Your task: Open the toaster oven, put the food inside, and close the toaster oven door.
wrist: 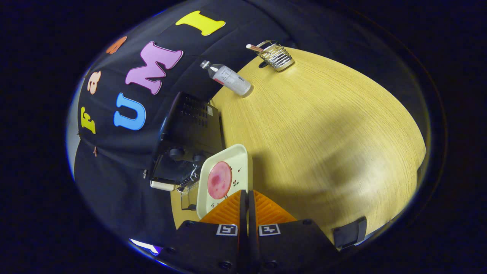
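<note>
One toaster oven sits at the worktop's edge by the booth wall, its door down. One tray with one pink food slice lies beside it, its near edge pinched in the closed gripper. One bottle, label unreadable, and one wire rack stand at the far edge. Broad bare wood lies elsewhere.
</note>
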